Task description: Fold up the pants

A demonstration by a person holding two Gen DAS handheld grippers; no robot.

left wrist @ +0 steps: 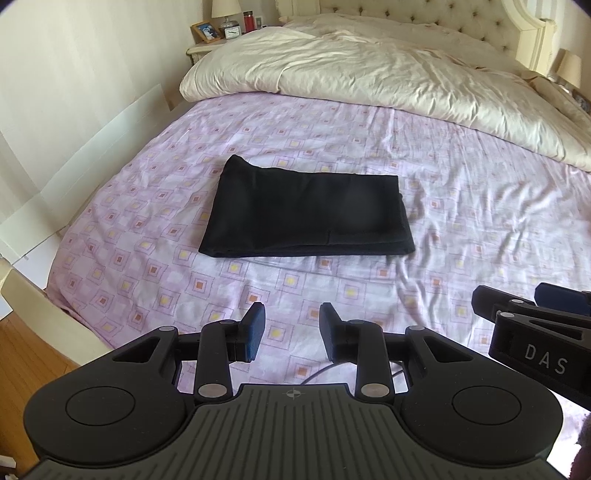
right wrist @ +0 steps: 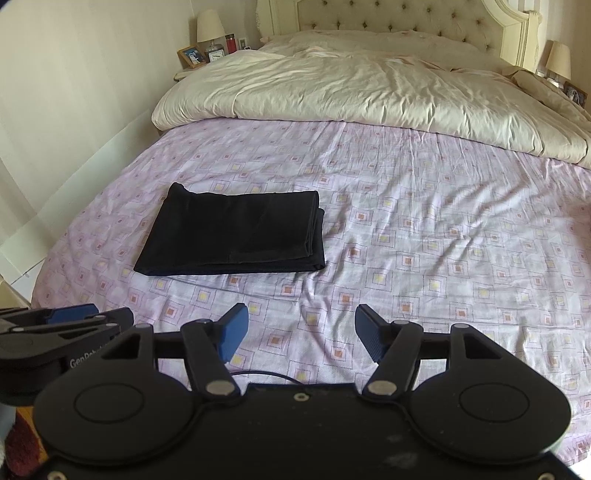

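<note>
The black pants [left wrist: 306,214] lie folded into a flat rectangle on the pink patterned bed sheet [left wrist: 461,229]. They also show in the right wrist view [right wrist: 236,236], left of centre. My left gripper [left wrist: 291,328] is open and empty, held above the sheet well short of the pants. My right gripper [right wrist: 301,330] is open and empty, also back from the pants and to their right. The right gripper shows at the right edge of the left wrist view [left wrist: 532,317]. The left gripper shows at the left edge of the right wrist view [right wrist: 70,321].
A rumpled cream duvet [left wrist: 369,70] covers the far half of the bed below a tufted headboard [right wrist: 388,18]. A nightstand [left wrist: 207,46] with a lamp, photo frame, clock and red bottle stands at the far left. A wall [right wrist: 74,92] runs along the bed's left side.
</note>
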